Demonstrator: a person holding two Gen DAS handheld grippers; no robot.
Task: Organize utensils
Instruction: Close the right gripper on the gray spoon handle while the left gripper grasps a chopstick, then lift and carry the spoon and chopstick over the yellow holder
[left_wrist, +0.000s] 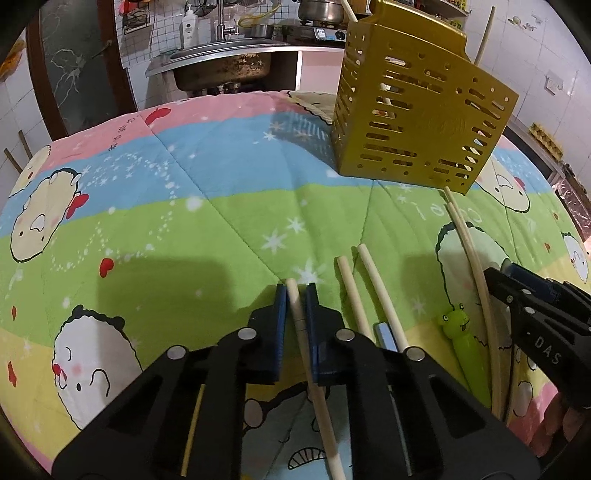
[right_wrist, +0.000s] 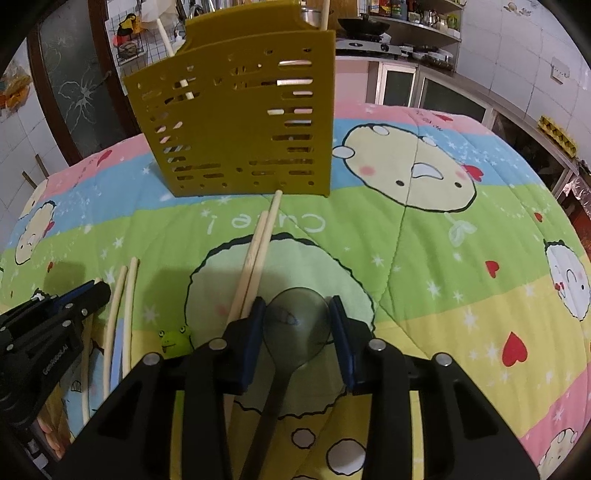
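Both fingers (left_wrist: 280, 306) straddle utensils, unclosed.

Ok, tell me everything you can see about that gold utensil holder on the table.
The utensil holder is a mustard-gold box, apparently plastic, its walls pierced with rows of slots and round holes, with a taller solid back panel. It stands upright on the cartoon-print quilt, far from both grippers. Pale sticks, likely chopsticks, rise from its top and show through the slots. The tip of one loose chopstick on the quilt reaches its base; actual contact is unclear.
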